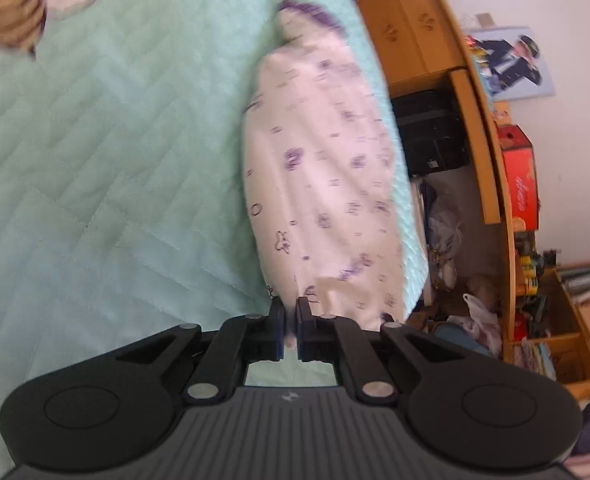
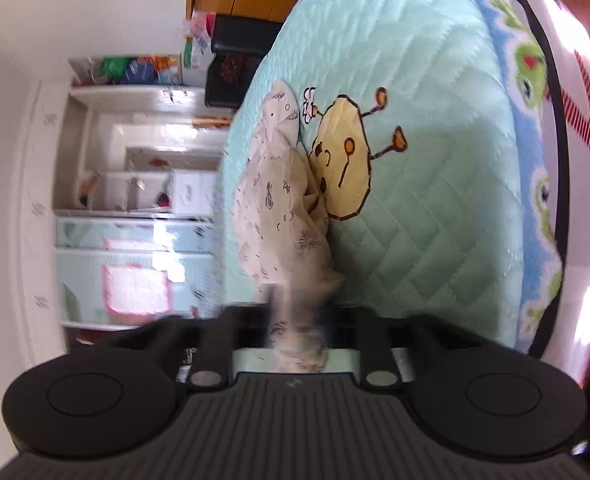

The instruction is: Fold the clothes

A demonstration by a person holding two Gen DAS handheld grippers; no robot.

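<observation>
The left gripper (image 1: pixel 291 324) has its jaws nearly together, pinching the near edge of the white printed garment (image 1: pixel 323 168). In the left wrist view that garment lies stretched away along the right edge of the mint quilted bedspread (image 1: pixel 115 140), beside a wooden shelf unit (image 1: pixel 483 128). In the right wrist view the right gripper (image 2: pixel 295 320) is blurred, its jaws clamped on a bunched end of the same garment (image 2: pixel 271 200), which trails far along the bedspread's (image 2: pixel 435 160) left edge, beside a yellow cartoon figure (image 2: pixel 345 160).
</observation>
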